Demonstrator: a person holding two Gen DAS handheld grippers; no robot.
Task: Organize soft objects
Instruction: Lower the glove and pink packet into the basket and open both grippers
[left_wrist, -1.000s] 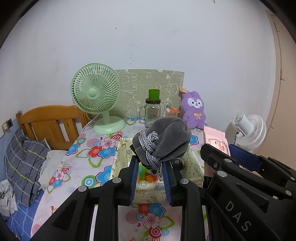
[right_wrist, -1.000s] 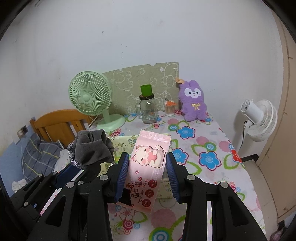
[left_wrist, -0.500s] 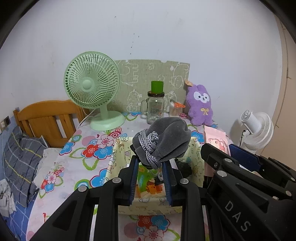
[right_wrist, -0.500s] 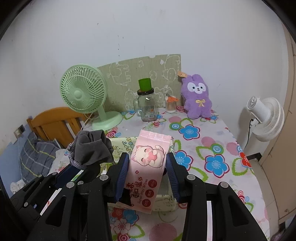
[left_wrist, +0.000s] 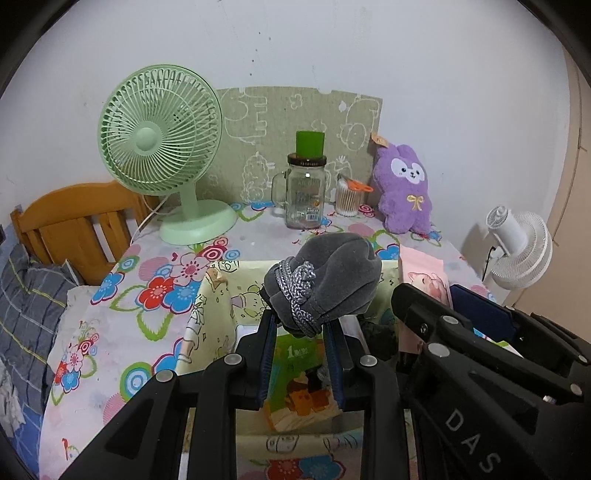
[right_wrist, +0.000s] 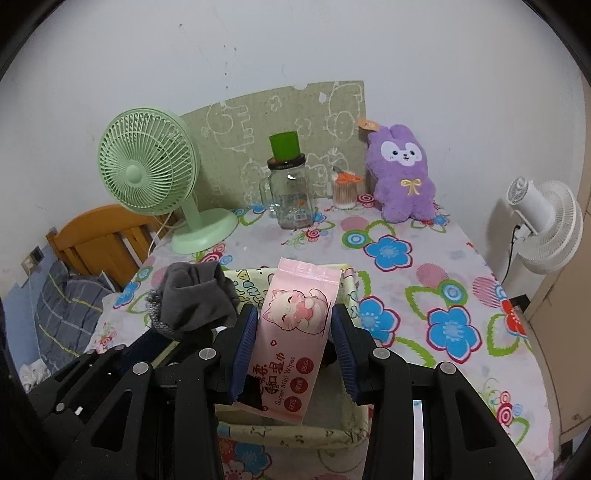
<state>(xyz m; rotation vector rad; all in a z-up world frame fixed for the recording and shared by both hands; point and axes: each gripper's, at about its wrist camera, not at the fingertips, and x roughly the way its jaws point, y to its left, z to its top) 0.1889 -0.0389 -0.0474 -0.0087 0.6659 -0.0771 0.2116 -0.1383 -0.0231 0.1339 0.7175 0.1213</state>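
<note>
My left gripper (left_wrist: 301, 328) is shut on a rolled grey sock (left_wrist: 325, 280) and holds it over a pale yellow fabric basket (left_wrist: 207, 314) on the floral table. My right gripper (right_wrist: 293, 321) is shut on a pink wet wipes pack (right_wrist: 295, 332) above the same basket (right_wrist: 347, 428). The grey sock also shows in the right wrist view (right_wrist: 195, 299), to the left of the pack. The pack shows in the left wrist view (left_wrist: 424, 273), to the right of the sock. A green booklet (left_wrist: 299, 380) and dark items lie inside the basket.
At the table's back stand a green desk fan (left_wrist: 162, 147), a glass jar with a green cup on top (left_wrist: 306, 192), a cotton swab tub (left_wrist: 349, 195) and a purple plush rabbit (left_wrist: 404, 188). A wooden headboard (left_wrist: 74, 221) is left, a white fan (right_wrist: 543, 225) right.
Both grippers have moved forward and lower over the basket, still holding the sock and the wipes pack. The basket and the back items now look closer.
</note>
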